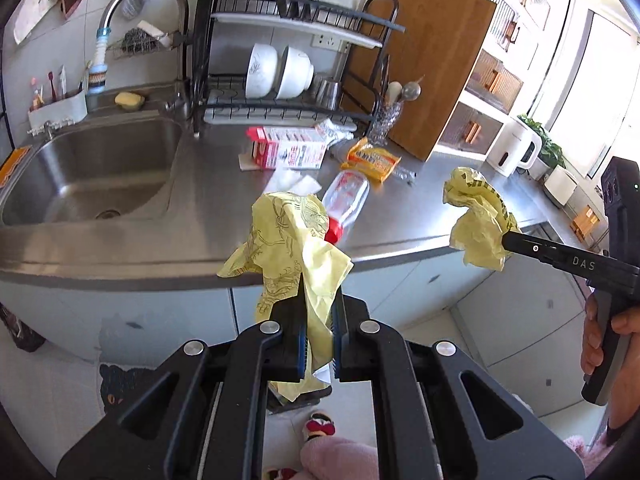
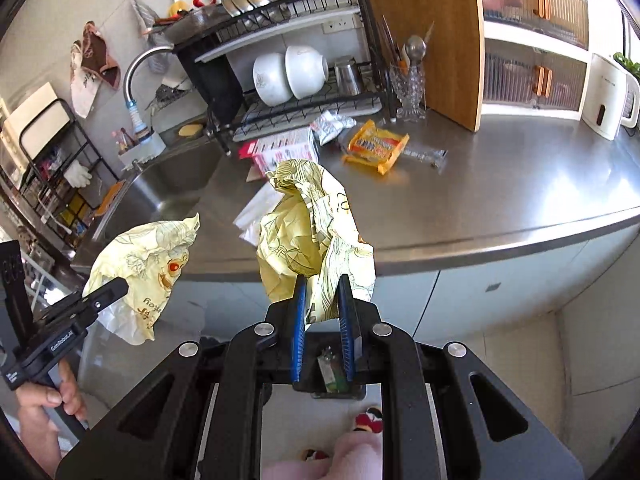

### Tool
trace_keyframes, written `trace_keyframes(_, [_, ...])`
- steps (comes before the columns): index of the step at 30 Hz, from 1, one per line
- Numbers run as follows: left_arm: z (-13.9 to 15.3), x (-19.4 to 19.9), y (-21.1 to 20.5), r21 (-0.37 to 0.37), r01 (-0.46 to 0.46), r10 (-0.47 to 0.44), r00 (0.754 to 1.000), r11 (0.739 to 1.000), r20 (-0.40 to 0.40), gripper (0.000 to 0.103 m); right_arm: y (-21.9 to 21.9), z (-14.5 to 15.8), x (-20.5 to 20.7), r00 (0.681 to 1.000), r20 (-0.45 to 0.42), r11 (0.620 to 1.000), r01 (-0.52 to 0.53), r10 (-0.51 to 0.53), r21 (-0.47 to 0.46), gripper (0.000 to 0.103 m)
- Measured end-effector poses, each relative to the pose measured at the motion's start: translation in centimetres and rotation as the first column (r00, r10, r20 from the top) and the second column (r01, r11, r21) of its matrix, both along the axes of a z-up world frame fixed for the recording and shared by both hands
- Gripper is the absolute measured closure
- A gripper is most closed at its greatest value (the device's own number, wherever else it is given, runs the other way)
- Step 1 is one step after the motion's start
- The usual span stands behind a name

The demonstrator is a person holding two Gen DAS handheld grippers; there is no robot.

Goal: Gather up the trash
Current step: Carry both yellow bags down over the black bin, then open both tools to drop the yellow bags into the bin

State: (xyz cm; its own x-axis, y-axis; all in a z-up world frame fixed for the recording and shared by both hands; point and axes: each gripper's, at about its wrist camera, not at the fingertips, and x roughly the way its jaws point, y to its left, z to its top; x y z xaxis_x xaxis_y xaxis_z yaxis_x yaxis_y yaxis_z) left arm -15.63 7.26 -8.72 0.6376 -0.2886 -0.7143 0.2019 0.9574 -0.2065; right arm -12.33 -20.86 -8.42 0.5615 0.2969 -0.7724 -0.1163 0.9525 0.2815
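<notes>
Kitchen, steel bench (image 1: 420, 208) with sink (image 1: 92, 172) and dish rack (image 1: 288, 64) at the back. I've got both grippers off the bench edge, over the cabinet fronts. Left gripper (image 1: 320, 320): jaws nearly closed, pinching a crumpled yellow wrapper (image 1: 288, 248) that sticks up past the tips. Right gripper (image 2: 322, 304): jaws a bit wider, clamped on a second yellow wrapper (image 2: 312, 232), also bunched above the tips. More trash lies on the bench beyond both jaws: clear bottle with red cap (image 1: 346, 204) just past the left jaws, red-white carton (image 1: 288, 148) and orange snack packet (image 1: 372, 158) further ahead, white paper scraps (image 1: 296, 182) between. Small bin (image 2: 336, 372) shows below the right jaws.
</notes>
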Motion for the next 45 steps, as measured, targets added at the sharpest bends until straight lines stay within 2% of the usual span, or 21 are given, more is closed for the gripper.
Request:
trace_keyframes(7, [-7.8,-0.3,0.2,0.037,-0.013,0.019,0.986,0.999,-0.164,0.096,1.2,-8.2,-2.1,0.982,-0.188,1.000,-0.029,0.031,0.013,0.087])
trace_keyframes(15, [-17.1,1.3,0.8,0.061,-0.025,0.043,0.944,0.998,-0.327,0.096,2.7,-18.1,-1.7,0.923,-0.384,0.999,-0.026,0.031,0.018,0.087])
trace_keyframes(27, [-28.7,6.0,-1.2,0.052,0.022,0.006,0.879,0.998,-0.476,0.096,5.4,-31.2,2.6,0.823,-0.566,0.999,-0.023,0.046,0.048,0.087])
trace_keyframes(35, [-36.0,9.1,-2.3,0.049,0.055,-0.018,0.833,0.997,-0.553,0.094,6.2,-38.2,5.5,0.763,-0.646,1.000,-0.010,0.016,0.012,0.087])
trace_keyframes(41, [-38.8,10.6,-1.5,0.014,0.025,-0.011,0.799,1.000,-0.601,0.088,6.5,-41.3,6.0,0.724,-0.689,1.000,-0.028,0.026,0.009,0.087])
trace_keyframes(44, [-39.3,10.9,-1.4,-0.002,0.020,-0.017,0.790,1.000,-0.613,0.072,7.0,-42.3,6.8,0.706,-0.708,0.999,-0.036,0.033,0.010,0.087])
trace_keyframes(45, [-39.3,11.0,-1.3,-0.010,0.017,-0.020,0.788,1.000,-0.616,0.063,7.2,-42.6,6.8,0.702,-0.712,0.999,-0.040,0.033,0.007,0.087])
